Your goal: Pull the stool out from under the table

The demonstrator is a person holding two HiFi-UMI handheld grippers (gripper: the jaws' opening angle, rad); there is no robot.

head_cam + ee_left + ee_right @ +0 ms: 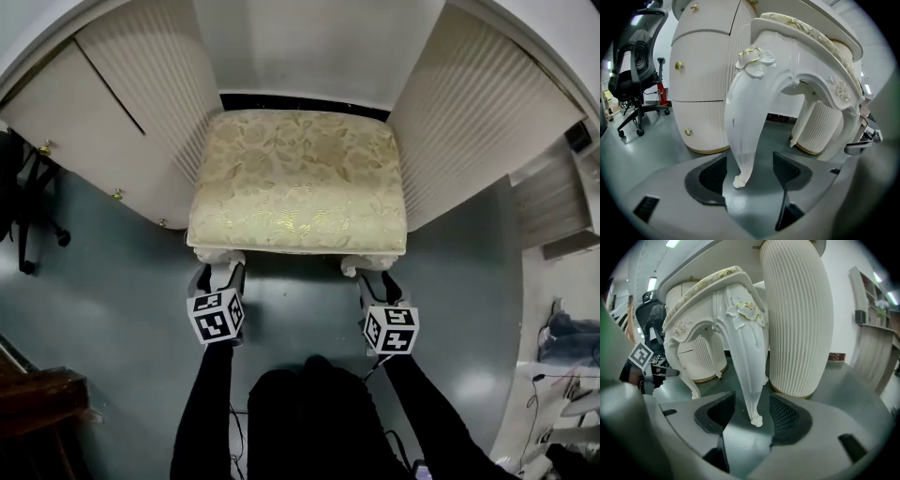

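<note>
The left gripper (750, 171) holds its jaws wide apart around the foot of the upright left front leg (743, 136), not clamping it. The right gripper (752, 414) brackets the right front leg (750, 366) the same way. Beyond both, the stool (298, 178) has its long axis running from one gripper across to the other, its far edge tucked under the table (309, 47) between the ribbed pedestals (478, 112).

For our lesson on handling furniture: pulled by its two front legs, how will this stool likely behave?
The stool looks rigid, with solid carved legs, so it should move as one piece. Its small feet will probably slide on the glossy floor. The tapered, shiny legs may slip through a loose grip.
</note>
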